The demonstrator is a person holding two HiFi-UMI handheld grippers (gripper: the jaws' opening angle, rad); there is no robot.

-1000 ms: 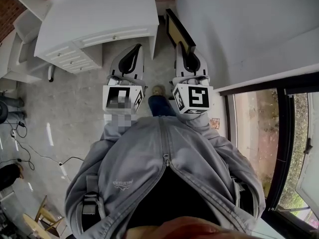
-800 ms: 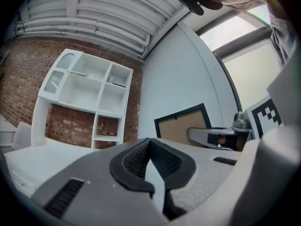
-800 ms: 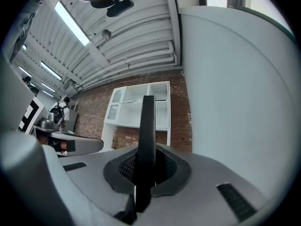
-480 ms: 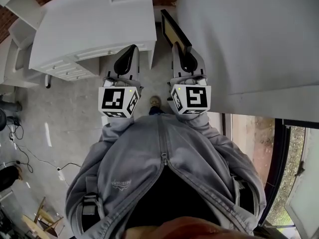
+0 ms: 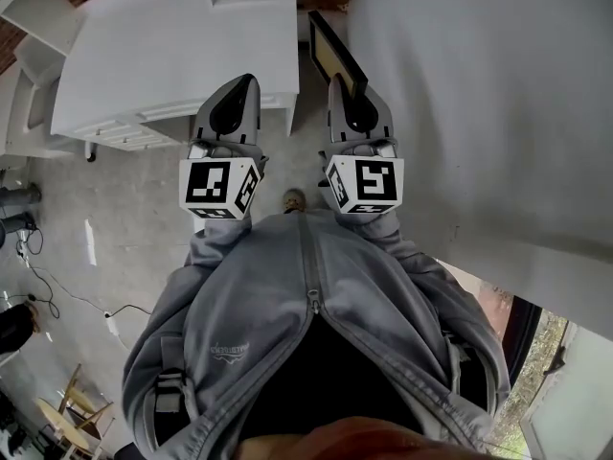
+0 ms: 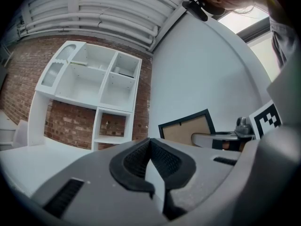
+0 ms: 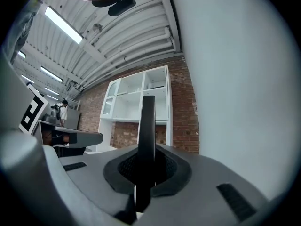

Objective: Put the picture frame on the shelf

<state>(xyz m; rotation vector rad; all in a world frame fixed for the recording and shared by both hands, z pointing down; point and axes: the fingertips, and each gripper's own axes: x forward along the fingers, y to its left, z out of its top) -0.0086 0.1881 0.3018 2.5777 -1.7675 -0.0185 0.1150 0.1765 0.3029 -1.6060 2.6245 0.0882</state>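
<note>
The carrying step seems in hand: the right gripper clamps the frame edge-on, out ahead. The left gripper is closed and empty. The next move likely calls for reaching the far shelf and raising the frame.

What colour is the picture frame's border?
Black; the picture frame shows best in the left gripper view.

The left tongs are sitting closed and empty below the white shelf; a picture frame is showing to its right.
</note>
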